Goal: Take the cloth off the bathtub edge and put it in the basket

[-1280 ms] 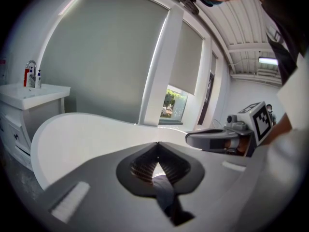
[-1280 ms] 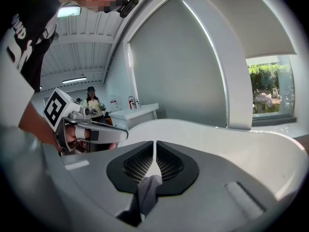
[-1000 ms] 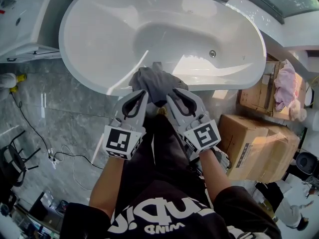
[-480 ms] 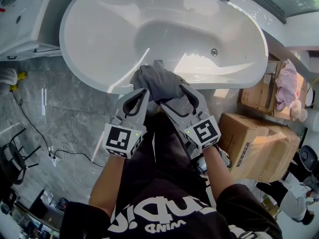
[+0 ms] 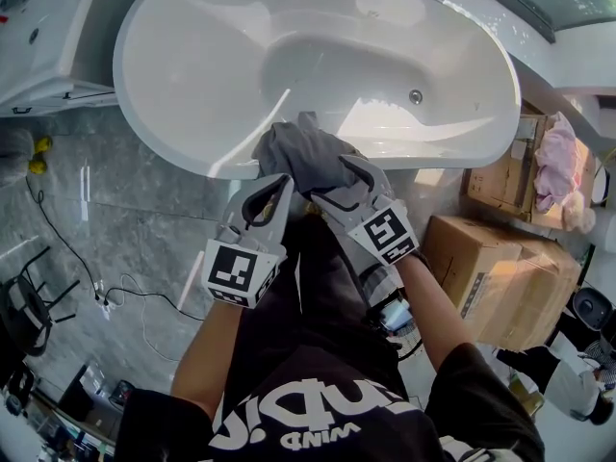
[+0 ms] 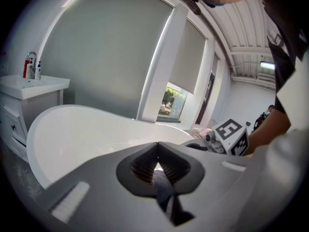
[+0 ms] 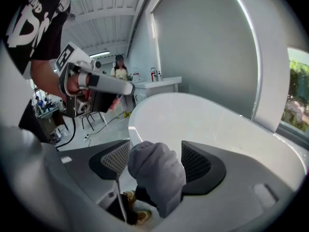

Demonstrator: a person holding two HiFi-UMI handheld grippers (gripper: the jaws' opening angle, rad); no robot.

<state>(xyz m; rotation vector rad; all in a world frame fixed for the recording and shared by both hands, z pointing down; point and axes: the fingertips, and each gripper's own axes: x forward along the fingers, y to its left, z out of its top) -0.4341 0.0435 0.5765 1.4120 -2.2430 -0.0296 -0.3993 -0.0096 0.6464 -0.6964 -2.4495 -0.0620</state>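
Note:
A crumpled grey cloth (image 5: pixel 303 152) lies over the near rim of the white bathtub (image 5: pixel 173 152). My right gripper (image 5: pixel 337 183) reaches onto it from the right. In the right gripper view the jaws stand wide apart with a lump of the cloth (image 7: pixel 157 173) between the mesh pads (image 7: pixel 116 161), not squeezed. My left gripper (image 5: pixel 279 183) sits at the cloth's left lower edge with its tips together (image 6: pixel 157 146). A dark strip shows behind those tips; I cannot tell if it is cloth. No basket is in view.
Cardboard boxes (image 5: pixel 500 268) stand on the floor to the right, one with a pink cloth (image 5: pixel 553 162) on top. A white vanity (image 5: pixel 48 37) stands left of the tub. A cable (image 5: pixel 115 301) trails over the grey tiled floor at the left.
The right gripper's jaws have opened wide, and it has moved forward and left onto the cloth. The left gripper has barely moved.

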